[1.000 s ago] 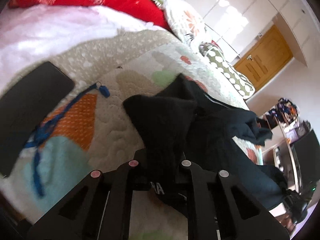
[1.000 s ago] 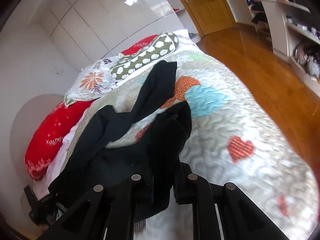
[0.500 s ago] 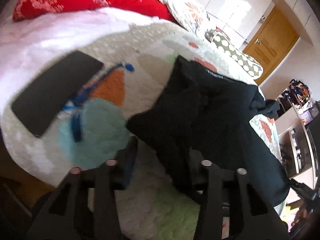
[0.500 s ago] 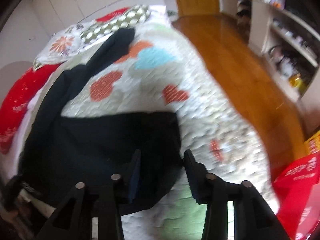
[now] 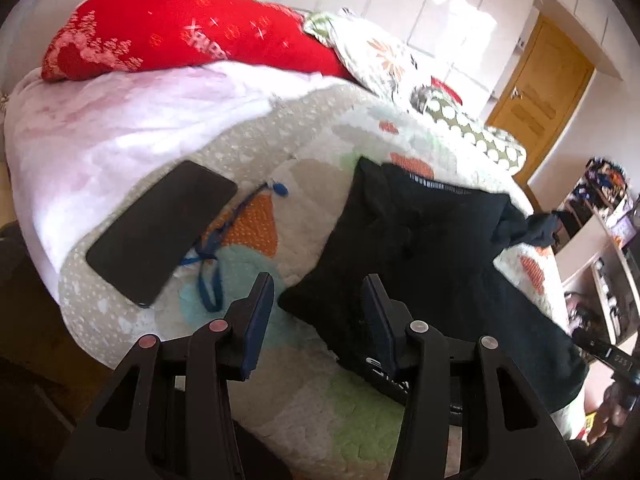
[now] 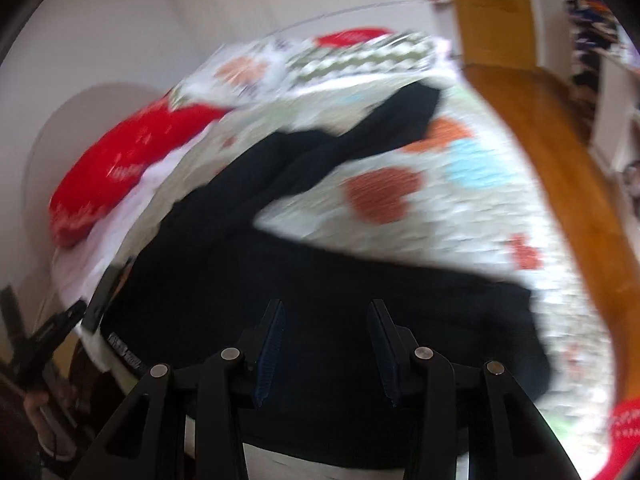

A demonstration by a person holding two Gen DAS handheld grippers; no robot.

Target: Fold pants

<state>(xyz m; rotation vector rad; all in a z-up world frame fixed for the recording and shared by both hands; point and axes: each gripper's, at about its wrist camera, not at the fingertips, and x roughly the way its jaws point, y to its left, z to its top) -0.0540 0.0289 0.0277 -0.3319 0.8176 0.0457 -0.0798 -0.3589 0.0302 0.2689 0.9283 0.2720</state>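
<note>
Left gripper (image 5: 318, 298): jaws spread wide, holding nothing, poised over the near edge of the bed; a corner of the black pants (image 5: 432, 264) lies between the finger tips, the right finger over the cloth, contact unclear. Right gripper (image 6: 326, 326): jaws likewise wide apart and empty, above the broad black panel of the pants (image 6: 320, 280); this view is motion-blurred. Pants lie spread on the quilt (image 5: 312, 168), wide part along the near edge, one leg running up toward the pillows. Left of the pants, on the quilt: a black phone (image 5: 160, 236), flat, with a blue cord (image 5: 212, 264) looped just beside it. Beyond, a pale pink blanket (image 5: 120, 120), then a red pillow (image 5: 180, 36) and a floral pillow (image 5: 380, 56) at the head. Wooden door (image 5: 540, 92) far right.
</note>
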